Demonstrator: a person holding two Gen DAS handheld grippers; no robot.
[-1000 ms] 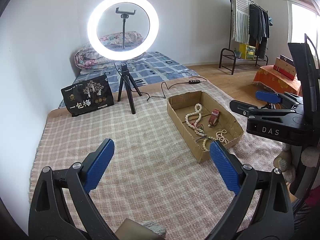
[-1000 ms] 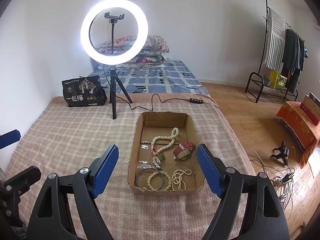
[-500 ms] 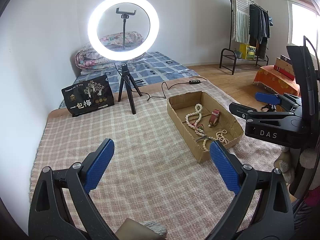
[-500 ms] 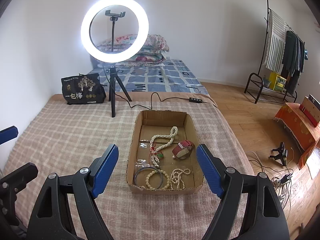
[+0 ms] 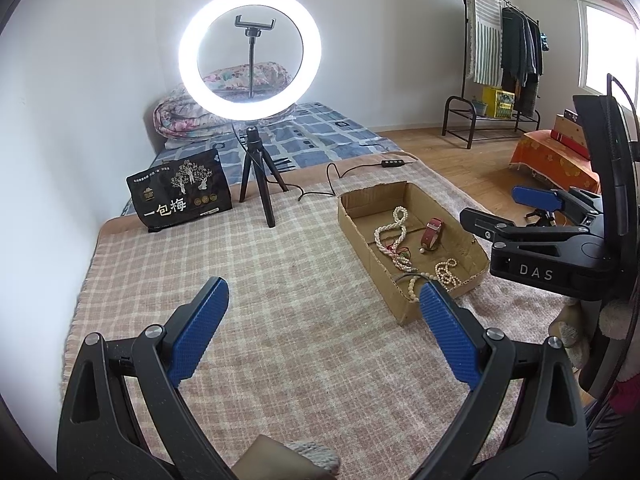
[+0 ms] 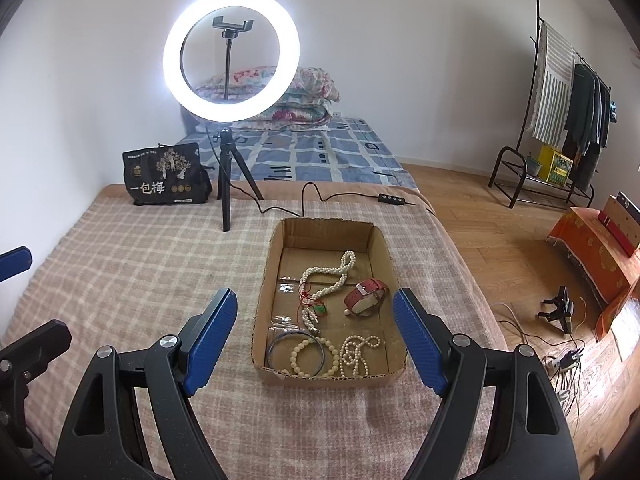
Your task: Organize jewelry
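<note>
Cardboard tray (image 6: 276,280) holds jewelry (perhaps 5 pieces); right gripper (image 6: 314,336) wide.

left wrist: angled down from left | right wrist: head-on (both share cardboard tray (image 5: 404,196))

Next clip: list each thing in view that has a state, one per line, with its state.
left gripper: jaws open, empty, above the blanket
right gripper: jaws open, empty, short of the box
cardboard box: open-topped, on the blanket
pearl necklace: loose in the box
red watch: strap looped, in the box
dark bangle: flat, in the box
ring light: lit
phone clamp: empty
</note>
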